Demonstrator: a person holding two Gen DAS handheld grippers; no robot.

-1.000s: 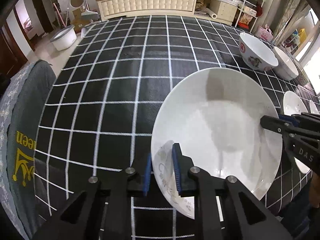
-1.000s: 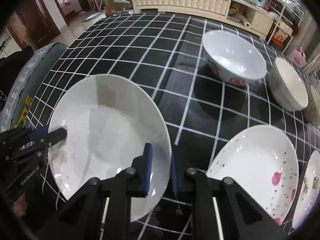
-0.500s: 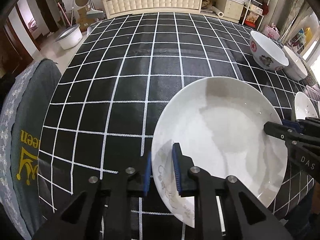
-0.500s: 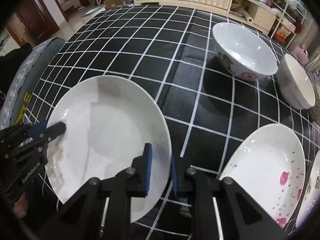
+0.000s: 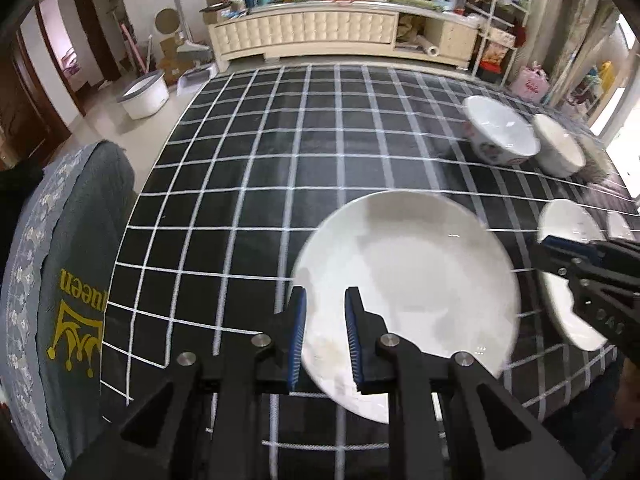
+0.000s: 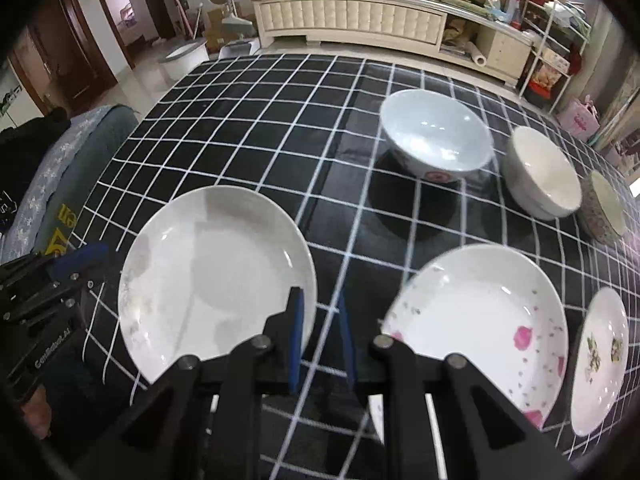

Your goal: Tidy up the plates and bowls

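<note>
My left tongs (image 5: 325,336) sit parted, blue pads either side of the near rim of the plain white round plate (image 5: 408,296); I cannot tell whether the pads touch it; the plate looks to lie flat on the black white-gridded tabletop (image 5: 256,184). My right tongs (image 6: 320,340) are likewise parted, holding nothing; their left pad overlaps the plain plate's right edge (image 6: 216,280), their right pad is over bare cloth. In the right wrist view the left tongs (image 6: 80,258) appear beside the plate's left rim.

Just right of the plain plate lies a white plate with pink flower spots (image 6: 484,324), apart from it; further right, a smaller white plate with green sprig motifs (image 6: 600,360).

Beyond these stands a white bowl with red floral outside (image 6: 436,140); beside it a plain cream bowl (image 6: 544,172), then a patterned bowl (image 6: 604,208), partly at frame edge.

At left, a grey cushion with yellow crown print (image 5: 72,280); farthest, a cream sideboard (image 5: 308,32) loaded with clutter.
</note>
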